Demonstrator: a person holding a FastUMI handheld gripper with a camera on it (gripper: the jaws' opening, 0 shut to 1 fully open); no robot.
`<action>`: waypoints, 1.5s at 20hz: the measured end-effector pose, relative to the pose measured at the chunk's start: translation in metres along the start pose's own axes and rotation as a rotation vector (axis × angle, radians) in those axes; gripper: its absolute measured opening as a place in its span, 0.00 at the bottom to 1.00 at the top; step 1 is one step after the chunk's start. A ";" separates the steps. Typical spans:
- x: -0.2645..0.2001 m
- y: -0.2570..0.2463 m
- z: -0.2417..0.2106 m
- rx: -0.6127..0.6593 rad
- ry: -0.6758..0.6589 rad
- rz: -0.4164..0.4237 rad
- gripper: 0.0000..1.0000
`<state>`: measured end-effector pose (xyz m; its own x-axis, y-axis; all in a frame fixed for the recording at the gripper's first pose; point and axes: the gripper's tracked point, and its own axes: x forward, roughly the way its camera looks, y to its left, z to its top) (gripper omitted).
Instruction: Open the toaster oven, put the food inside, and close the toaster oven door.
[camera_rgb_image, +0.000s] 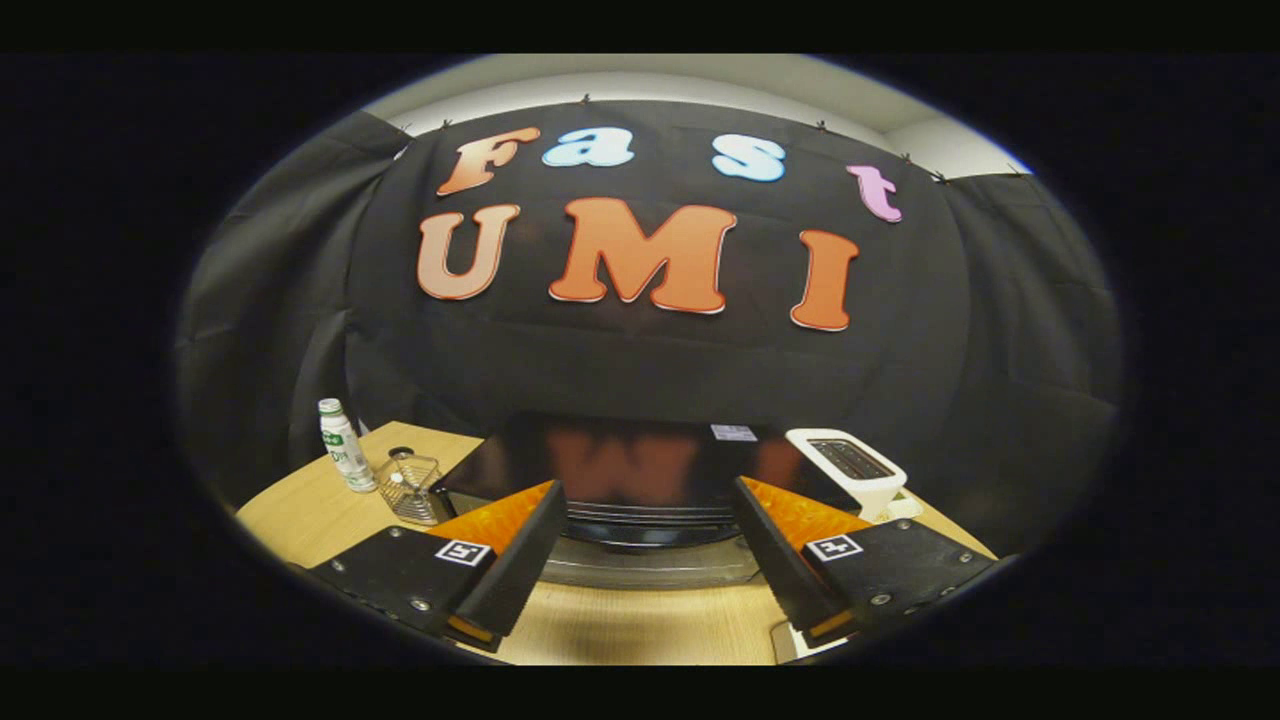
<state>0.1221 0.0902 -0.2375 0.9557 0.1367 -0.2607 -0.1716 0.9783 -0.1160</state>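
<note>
I hold the gripper (645, 560) spread wide and empty above the wooden bench (640, 625), its two fingers framing the toaster oven (640, 480), which sits just ahead of them and squarely between them. That line-up, I judge, sets up a reach for the oven's door, which appears closed; its dark glossy top mirrors the wall behind. To the oven's left stand a small wire basket (410, 487) and, further left, a white bottle (343, 445). At the oven's right rear corner sits a white pop-up toaster (850, 465). I cannot make out the food to be loaded.
</note>
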 end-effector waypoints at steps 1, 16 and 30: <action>0.005 0.002 -0.005 -0.012 0.011 -0.001 0.99; 0.010 0.017 -0.031 0.089 0.086 0.039 0.98; -0.071 0.021 -0.085 0.092 0.172 0.049 0.99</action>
<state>0.0300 0.0882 -0.3031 0.8906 0.1633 -0.4244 -0.1864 0.9824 -0.0132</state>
